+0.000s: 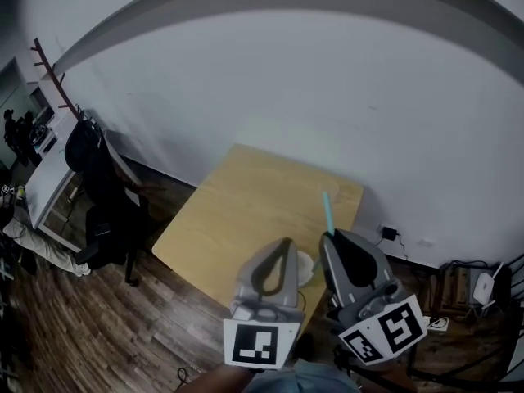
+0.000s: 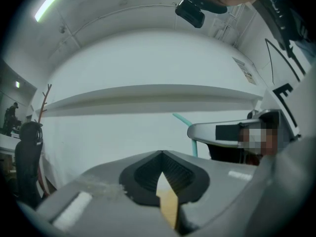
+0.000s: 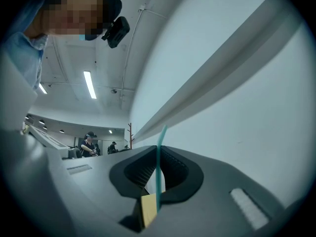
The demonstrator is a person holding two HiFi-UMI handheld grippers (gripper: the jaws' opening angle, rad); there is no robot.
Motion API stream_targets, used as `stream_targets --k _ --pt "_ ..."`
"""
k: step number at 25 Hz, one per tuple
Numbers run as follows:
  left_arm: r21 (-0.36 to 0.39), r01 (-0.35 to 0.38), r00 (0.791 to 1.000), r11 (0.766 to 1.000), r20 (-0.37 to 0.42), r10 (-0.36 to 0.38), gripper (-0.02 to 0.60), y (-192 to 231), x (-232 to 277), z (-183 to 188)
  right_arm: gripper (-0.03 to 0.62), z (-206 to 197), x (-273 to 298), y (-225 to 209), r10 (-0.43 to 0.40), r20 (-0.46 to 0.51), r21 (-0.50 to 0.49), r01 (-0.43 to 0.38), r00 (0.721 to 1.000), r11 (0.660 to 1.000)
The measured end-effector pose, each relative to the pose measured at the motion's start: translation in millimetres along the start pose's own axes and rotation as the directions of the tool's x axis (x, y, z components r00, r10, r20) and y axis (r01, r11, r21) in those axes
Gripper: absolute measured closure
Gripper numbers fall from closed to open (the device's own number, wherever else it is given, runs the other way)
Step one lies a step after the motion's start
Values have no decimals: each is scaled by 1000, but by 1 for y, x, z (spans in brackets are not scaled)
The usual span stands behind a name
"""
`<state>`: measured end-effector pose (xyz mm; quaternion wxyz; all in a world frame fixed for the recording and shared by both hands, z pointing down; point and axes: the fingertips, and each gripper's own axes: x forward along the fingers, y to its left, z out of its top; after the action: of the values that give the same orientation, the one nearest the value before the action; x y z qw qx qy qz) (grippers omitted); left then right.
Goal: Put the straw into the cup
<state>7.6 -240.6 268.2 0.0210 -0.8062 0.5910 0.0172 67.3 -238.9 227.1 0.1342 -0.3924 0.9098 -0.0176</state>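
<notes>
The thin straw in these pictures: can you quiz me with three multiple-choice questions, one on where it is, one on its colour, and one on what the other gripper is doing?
1. Where is the thin plastic straw?
A. in the left gripper
B. in the right gripper
C. in neither gripper

2. What colour is the straw?
A. red
B. black
C. teal

3. What state is the left gripper in?
A. shut, empty
B. wide open
C. shut on the straw

Answers:
1. B: the right gripper view shows the straw clamped between its jaws.
2. C: it looks teal in every view.
3. A: its jaw tips meet with nothing between them.
</notes>
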Motion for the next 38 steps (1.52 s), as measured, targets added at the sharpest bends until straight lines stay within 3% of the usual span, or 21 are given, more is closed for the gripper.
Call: stream_targets --k 7,12,27,38 --pt "-54 23 999 998 -35 -25 565 22 17 -20 563 -22 22 -6 -34 -44 10 35 998 999" --pt "-85 42 993 996 -104 -51 565 40 32 -51 563 -54 38 -16 -73 -95 38 77 993 996" --pt "-181 64 950 981 -289 -116 565 71 50 -156 562 -175 46 -36 -149 -257 123 185 955 975" --pt "-225 51 927 973 -351 -130 565 81 50 -202 554 -236 43 -38 -151 -375 140 217 915 966"
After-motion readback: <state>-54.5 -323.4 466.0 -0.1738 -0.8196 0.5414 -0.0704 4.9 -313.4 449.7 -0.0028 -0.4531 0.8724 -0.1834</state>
